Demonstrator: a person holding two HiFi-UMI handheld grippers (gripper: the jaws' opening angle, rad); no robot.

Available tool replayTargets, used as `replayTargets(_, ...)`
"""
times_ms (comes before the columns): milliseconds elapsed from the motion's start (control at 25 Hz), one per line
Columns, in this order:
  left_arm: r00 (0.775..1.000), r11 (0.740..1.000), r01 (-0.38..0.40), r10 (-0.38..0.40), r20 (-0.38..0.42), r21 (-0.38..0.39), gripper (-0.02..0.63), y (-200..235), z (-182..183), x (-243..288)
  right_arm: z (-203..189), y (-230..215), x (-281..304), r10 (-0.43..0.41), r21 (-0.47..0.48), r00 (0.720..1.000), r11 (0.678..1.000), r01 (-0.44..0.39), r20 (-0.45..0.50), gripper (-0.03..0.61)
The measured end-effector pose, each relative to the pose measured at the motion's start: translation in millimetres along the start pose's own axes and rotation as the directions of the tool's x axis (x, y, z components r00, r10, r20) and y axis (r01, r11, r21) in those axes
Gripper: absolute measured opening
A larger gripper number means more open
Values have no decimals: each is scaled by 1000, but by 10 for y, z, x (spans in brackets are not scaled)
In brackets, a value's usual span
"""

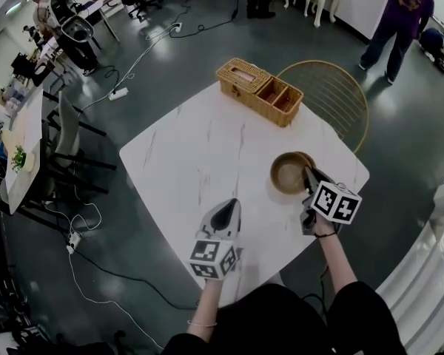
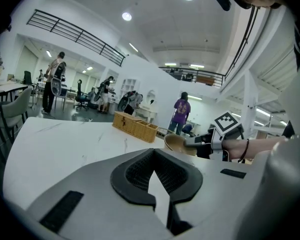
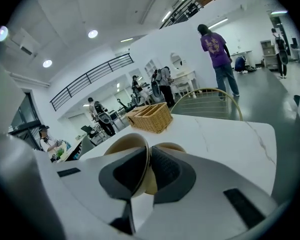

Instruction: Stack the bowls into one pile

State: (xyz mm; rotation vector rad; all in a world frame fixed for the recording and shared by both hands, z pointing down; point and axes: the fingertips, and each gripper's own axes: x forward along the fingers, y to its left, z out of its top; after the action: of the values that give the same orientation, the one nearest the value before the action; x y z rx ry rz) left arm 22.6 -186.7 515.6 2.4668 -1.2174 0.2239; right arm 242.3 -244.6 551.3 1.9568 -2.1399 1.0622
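Observation:
A light wooden bowl point(image 1: 288, 173) is near the right corner of the white marble table point(image 1: 192, 154). My right gripper point(image 1: 309, 173) is shut on its near right rim. In the right gripper view the thin rim point(image 3: 144, 156) runs between the pads, and the bowl is tilted. A second wooden bowl point(image 3: 171, 146) lies just behind it, its edge point(image 1: 307, 157) peeking out in the head view. Whether the two touch I cannot tell. My left gripper point(image 1: 228, 205) hovers over the table's near edge, left of the bowls, shut and empty point(image 2: 152, 155).
A wicker basket point(image 1: 260, 91) with compartments stands at the table's far corner. A gold wire chair point(image 1: 333, 95) is behind the far right side. A person point(image 1: 403, 13) stands on the floor at the far right. Chairs and cables lie to the left.

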Motion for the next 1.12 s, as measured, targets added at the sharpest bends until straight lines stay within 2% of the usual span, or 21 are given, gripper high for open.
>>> replayTargets(560, 999, 1000, -4, 4, -41, 9, 14, 42, -92, 58, 29, -367, 89, -105, 107, 994, 989, 102, 24, 34)
replayTargets(800, 999, 1000, -3, 3, -47, 5, 14, 58, -108, 70, -21, -484, 156, -149, 100, 989, 984, 147, 9, 34)
replayTargets(1120, 999, 1000, -5, 5, -52, -1, 14, 82, -142, 59, -85, -510, 213, -173, 37, 985, 984, 174, -8, 34)
